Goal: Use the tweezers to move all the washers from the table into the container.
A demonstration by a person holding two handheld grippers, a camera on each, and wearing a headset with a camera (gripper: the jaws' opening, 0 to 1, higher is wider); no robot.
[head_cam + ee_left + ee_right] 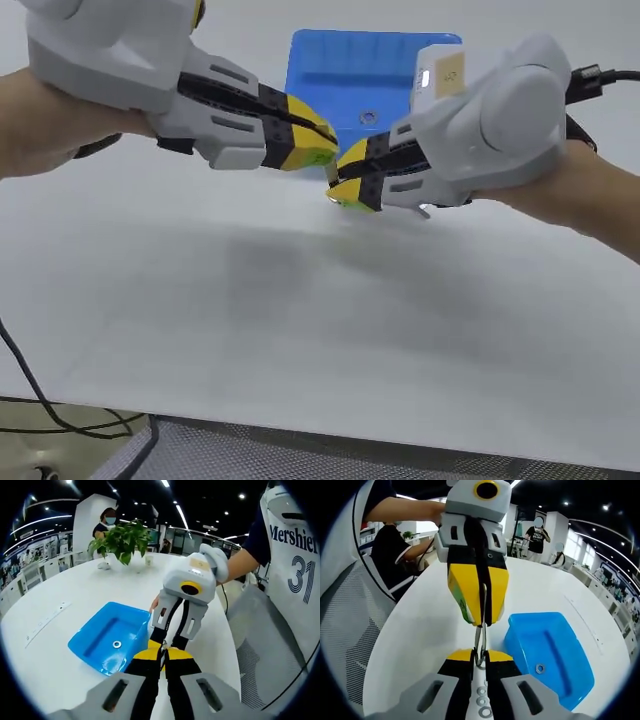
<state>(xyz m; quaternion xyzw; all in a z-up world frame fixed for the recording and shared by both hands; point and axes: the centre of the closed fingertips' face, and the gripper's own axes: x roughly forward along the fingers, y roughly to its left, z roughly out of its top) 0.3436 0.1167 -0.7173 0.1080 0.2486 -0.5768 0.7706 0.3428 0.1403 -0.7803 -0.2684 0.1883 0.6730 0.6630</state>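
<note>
My two grippers meet tip to tip above the white table (300, 300), just in front of the blue container (330, 70). The left gripper (325, 150) comes in from the left, the right gripper (340, 190) from the right. Thin metal tweezers (481, 635) run between them: one end sits in the shut left gripper (482, 622), the other in the shut right gripper (480, 657). Three washers (481, 701) lie on the table under the right gripper's jaws. One washer (369, 118) (117, 644) (540, 668) lies inside the container (107, 630) (560, 645).
A potted plant (122, 540) stands at the far end of the table. A mesh chair (350, 645) and a seated person are beside the table. A black cable (40, 400) hangs off the front edge at the left.
</note>
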